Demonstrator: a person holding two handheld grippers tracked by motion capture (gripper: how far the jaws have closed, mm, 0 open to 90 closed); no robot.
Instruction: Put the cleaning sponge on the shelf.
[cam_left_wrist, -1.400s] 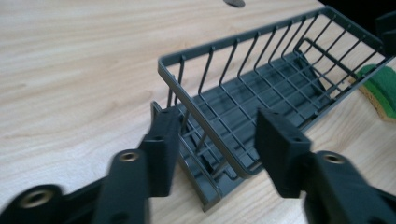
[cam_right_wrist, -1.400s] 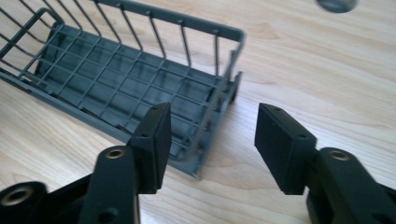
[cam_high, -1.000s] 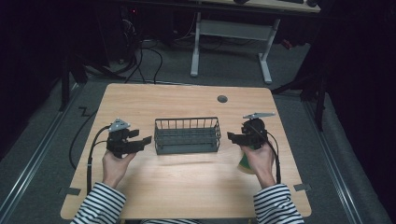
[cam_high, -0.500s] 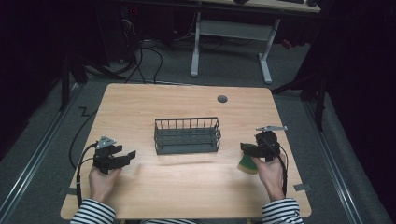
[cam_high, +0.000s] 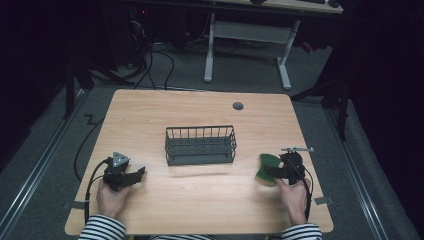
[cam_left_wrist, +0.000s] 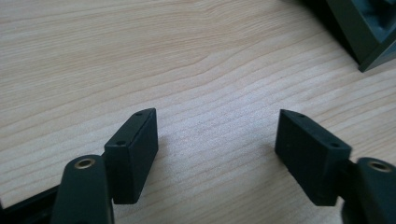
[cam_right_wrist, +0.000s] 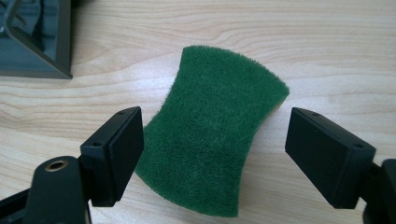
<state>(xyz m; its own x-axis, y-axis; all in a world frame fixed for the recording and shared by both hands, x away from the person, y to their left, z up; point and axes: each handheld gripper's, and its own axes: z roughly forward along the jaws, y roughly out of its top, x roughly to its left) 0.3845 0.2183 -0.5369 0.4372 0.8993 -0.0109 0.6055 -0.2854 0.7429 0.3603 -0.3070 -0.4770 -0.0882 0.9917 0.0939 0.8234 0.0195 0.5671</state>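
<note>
Your left gripper rests near the table's left front edge, jaws spread over bare wood. Your right gripper sits at the right, jaws spread around the green sponge, which lies flat between them. Farther off, the wire basket stands mid-table.

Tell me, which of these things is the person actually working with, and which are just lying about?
Likely in use:
green sponge, between the open right gripper
wire basket
left gripper, open over bare table

Lying about:
white desk frame
floor cables
</note>
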